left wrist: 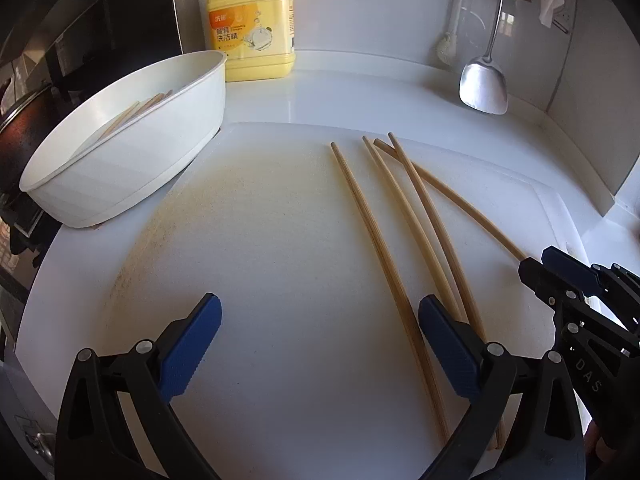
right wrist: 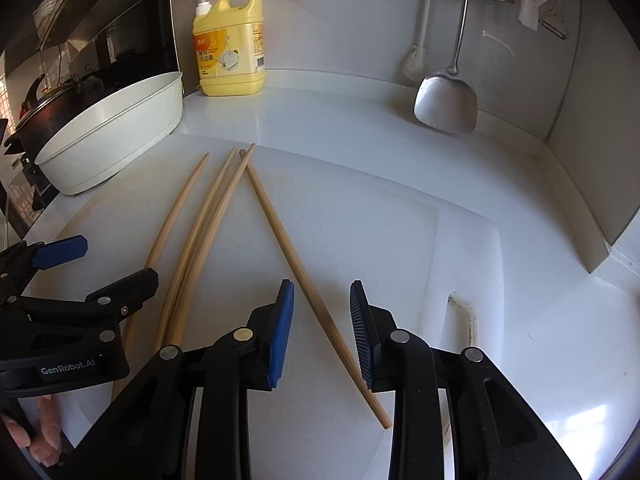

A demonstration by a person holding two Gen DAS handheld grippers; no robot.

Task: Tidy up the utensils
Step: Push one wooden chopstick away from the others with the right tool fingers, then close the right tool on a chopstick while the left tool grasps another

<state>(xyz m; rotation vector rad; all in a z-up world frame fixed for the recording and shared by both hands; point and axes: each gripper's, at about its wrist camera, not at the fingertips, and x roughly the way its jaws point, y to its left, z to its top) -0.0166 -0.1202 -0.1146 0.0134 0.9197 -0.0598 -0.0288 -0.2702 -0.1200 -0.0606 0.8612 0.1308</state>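
Observation:
Several wooden chopsticks (left wrist: 376, 232) lie on a white cutting board (left wrist: 260, 240), fanned out from far tips that nearly meet; they also show in the right wrist view (right wrist: 208, 216). A white oval tub (left wrist: 120, 148) at the left holds more chopsticks (left wrist: 132, 114). My left gripper (left wrist: 320, 340) is open low over the board, its right finger beside the leftmost chopstick. My right gripper (right wrist: 322, 328) is open and straddles the rightmost chopstick (right wrist: 304, 276) without touching it. The right gripper also shows at the right edge of the left view (left wrist: 560, 276).
A yellow detergent bottle (left wrist: 252, 20) stands at the back by the wall. A metal spatula (left wrist: 486, 80) and a white brush (left wrist: 450, 40) hang at the back right. A dark pot (right wrist: 44, 116) sits on the stove beyond the tub. The counter ends in a wall corner on the right.

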